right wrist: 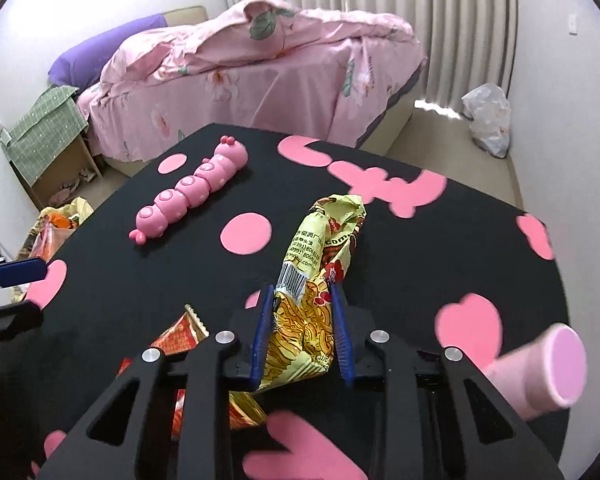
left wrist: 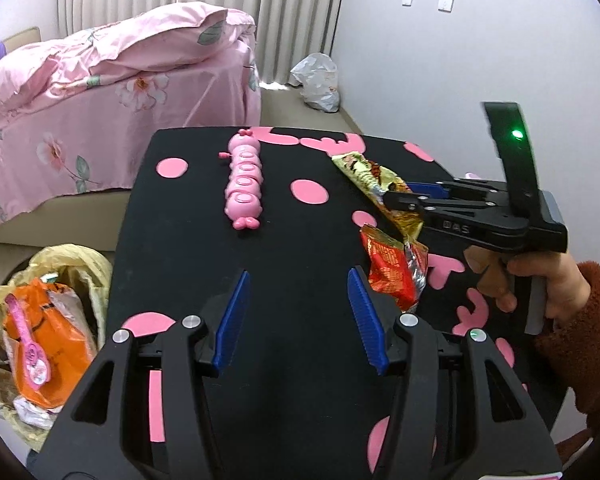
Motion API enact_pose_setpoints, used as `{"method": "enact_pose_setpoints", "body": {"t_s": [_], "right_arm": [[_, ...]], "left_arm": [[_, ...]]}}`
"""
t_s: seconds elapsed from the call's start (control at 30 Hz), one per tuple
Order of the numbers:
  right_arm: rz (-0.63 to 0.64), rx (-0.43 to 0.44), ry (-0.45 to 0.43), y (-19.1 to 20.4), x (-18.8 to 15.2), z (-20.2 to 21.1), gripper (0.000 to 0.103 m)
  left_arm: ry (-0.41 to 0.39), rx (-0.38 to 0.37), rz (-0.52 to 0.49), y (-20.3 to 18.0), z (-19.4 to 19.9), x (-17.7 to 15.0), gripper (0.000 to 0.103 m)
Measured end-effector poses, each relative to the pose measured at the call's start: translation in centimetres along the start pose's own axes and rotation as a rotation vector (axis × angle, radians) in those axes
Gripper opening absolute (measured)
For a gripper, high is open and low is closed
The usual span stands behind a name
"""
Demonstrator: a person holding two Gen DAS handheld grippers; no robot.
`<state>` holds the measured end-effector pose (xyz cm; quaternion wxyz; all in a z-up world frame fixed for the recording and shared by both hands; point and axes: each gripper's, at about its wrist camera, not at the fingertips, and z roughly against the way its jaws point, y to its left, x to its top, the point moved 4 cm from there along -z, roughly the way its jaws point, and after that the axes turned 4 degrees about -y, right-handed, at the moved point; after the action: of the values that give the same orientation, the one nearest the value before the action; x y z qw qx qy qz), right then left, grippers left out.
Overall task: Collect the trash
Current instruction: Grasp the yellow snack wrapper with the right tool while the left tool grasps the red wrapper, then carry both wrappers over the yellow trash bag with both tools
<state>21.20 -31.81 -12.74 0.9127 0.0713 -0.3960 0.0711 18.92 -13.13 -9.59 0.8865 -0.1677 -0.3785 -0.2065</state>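
My right hand-held gripper (right wrist: pixel 302 334) covers the yellow wrapper's (right wrist: pixel 320 248) lower half. Red wrapper (right wrist: pixel 182 334) mostly hidden under its frame. Pink cylinder (right wrist: pixel 540 368) at the tabletop's (right wrist: pixel 380 240) right edge blurred, can't identify it.

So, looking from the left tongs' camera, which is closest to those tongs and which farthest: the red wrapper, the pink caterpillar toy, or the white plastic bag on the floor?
1. Red wrapper: just off the right tip of the left tongs, on the black table.
2. Pink caterpillar toy: farther up the table, slightly left of centre.
3. White plastic bag: beyond the table, on the floor by the curtain.
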Motion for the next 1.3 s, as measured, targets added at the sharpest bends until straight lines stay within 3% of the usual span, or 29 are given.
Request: {"method": "enact_pose_setpoints", "body": {"t_s": [0.2,0.43,0.73,0.87,1.0,1.03,1.13,1.3], "right_arm": [[-0.006,-0.035,-0.055,-1.7,-2.3,4.8,0.028],[-0.077,-0.057,-0.093,-3.4,-5.8,8.8,0.028],[-0.168,-0.047,-0.094,-4.9,-8.7,10.1,0.028],[-0.185,-0.036,-0.093,-4.8,-9.1,9.9,0.028],[-0.189,-0.027,-0.084,-4.7,-9.5,9.7,0.028],[-0.191,-0.025,-0.082,-4.7,-9.5,9.7,0.028],[-0.200,-0.010,-0.081,-4.4,-9.6,9.8,0.028],[-0.180,0.002,-0.113,-3.4,-8.7,10.8,0.028]], "left_arm": [[0.031,-0.157,-0.005,-1.8,-0.6,-0.6,0.053],[0.075,-0.197,-0.079,-5.1,-2.8,-0.6,0.053],[0.130,-0.149,-0.218,-8.7,-5.4,-1.0,0.053],[0.155,-0.092,-0.264,-9.4,-6.6,-1.3,0.053],[0.200,-0.074,-0.237,-8.7,-7.3,-1.6,0.052],[0.200,-0.077,-0.224,-8.5,-7.3,-1.6,0.048],[0.188,-0.096,-0.159,-7.4,-6.6,-1.4,0.037],[0.128,-0.083,-0.088,-5.7,-4.1,-1.0,0.033]]}}
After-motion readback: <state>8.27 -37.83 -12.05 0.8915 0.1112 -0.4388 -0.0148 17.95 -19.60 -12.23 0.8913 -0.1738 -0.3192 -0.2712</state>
